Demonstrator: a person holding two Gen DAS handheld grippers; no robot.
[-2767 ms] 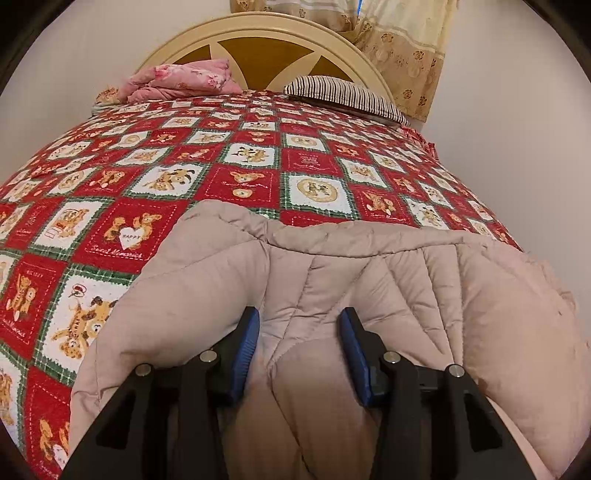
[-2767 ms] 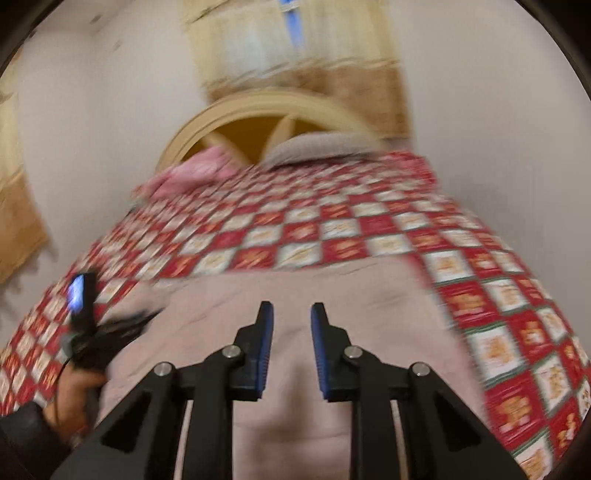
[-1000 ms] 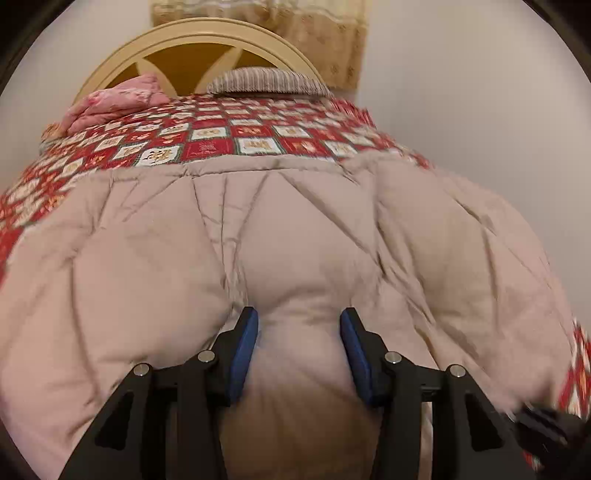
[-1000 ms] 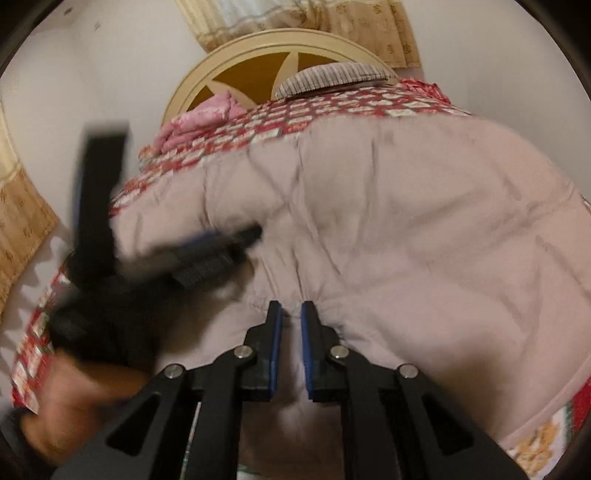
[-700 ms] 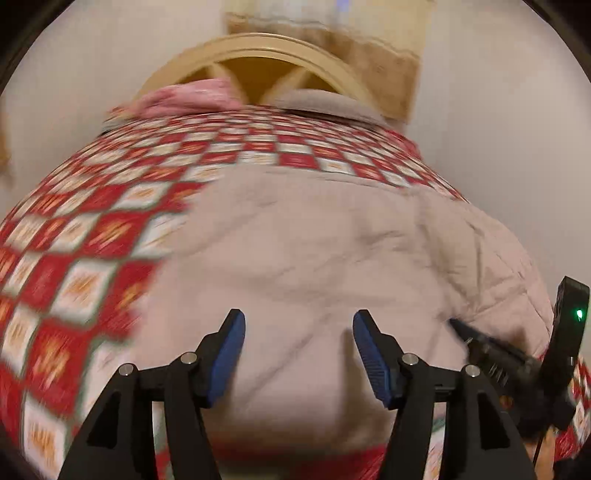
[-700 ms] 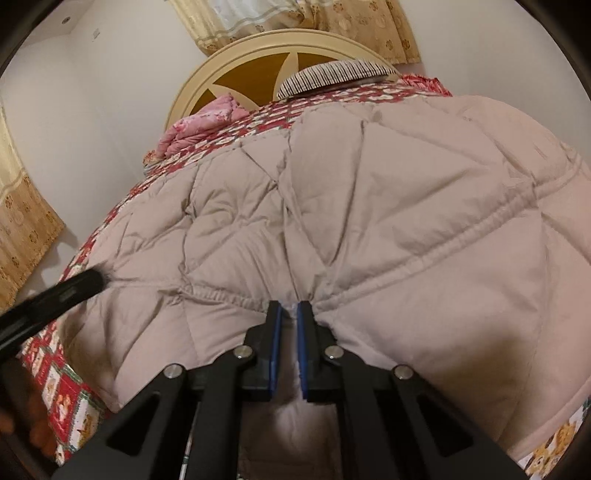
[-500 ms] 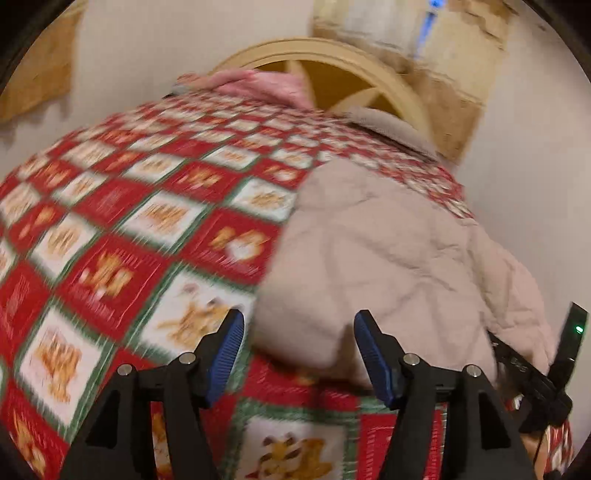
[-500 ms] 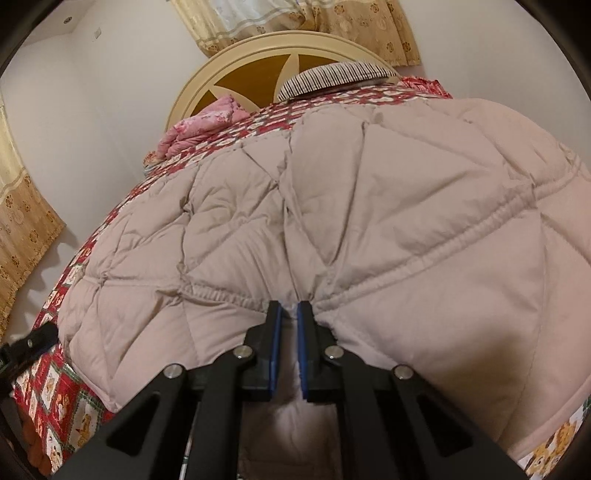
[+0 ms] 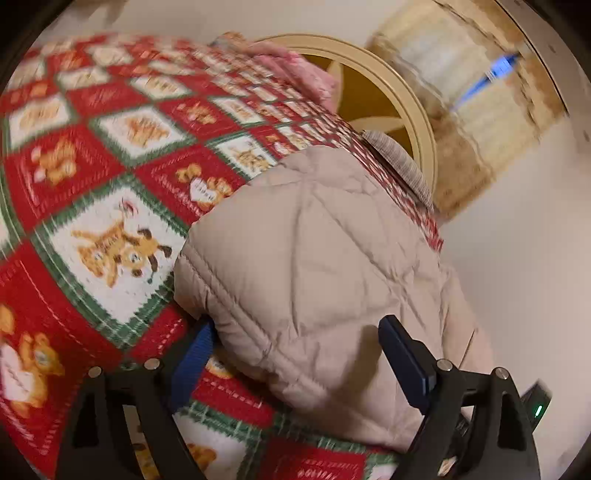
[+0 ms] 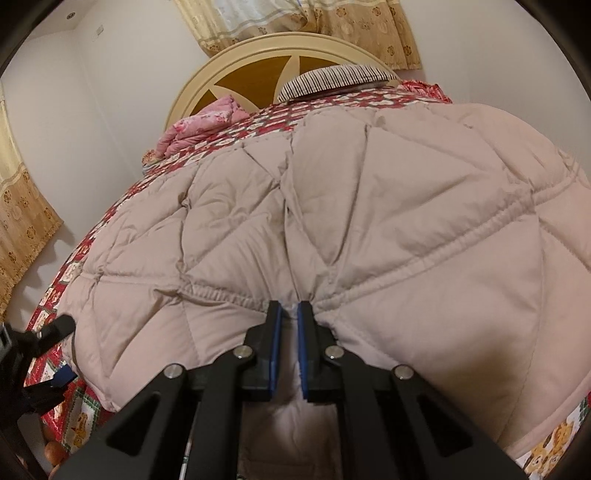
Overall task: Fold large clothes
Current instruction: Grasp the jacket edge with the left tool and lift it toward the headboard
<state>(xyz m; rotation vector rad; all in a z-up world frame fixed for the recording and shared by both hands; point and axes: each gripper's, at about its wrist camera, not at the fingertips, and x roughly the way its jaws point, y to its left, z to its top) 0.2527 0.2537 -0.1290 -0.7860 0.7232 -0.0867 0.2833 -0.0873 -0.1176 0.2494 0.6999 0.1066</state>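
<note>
A beige quilted down coat (image 10: pixel 369 206) lies spread on the bed. My right gripper (image 10: pixel 289 314) is shut on the coat's near hem, the fabric bunched between the blue pads. In the left wrist view the coat's left corner (image 9: pixel 306 266) sits between the fingers of my left gripper (image 9: pixel 295 350), which is open wide; one blue pad (image 9: pixel 194 354) lies under the coat's edge, the other (image 9: pixel 402 354) is beside it. The left gripper also shows at the lower left of the right wrist view (image 10: pixel 40 332).
The bed has a red, white and green bear-print quilt (image 9: pixel 110 236). A pink folded blanket (image 10: pixel 199 127) and a striped pillow (image 10: pixel 336 79) lie by the cream headboard (image 10: pixel 273 48). Curtains (image 10: pixel 303 22) hang behind; a white wall runs along the right.
My left gripper has swung left off the coat's middle to its left corner and now straddles the edge. My right gripper closed on the hem and has stayed there.
</note>
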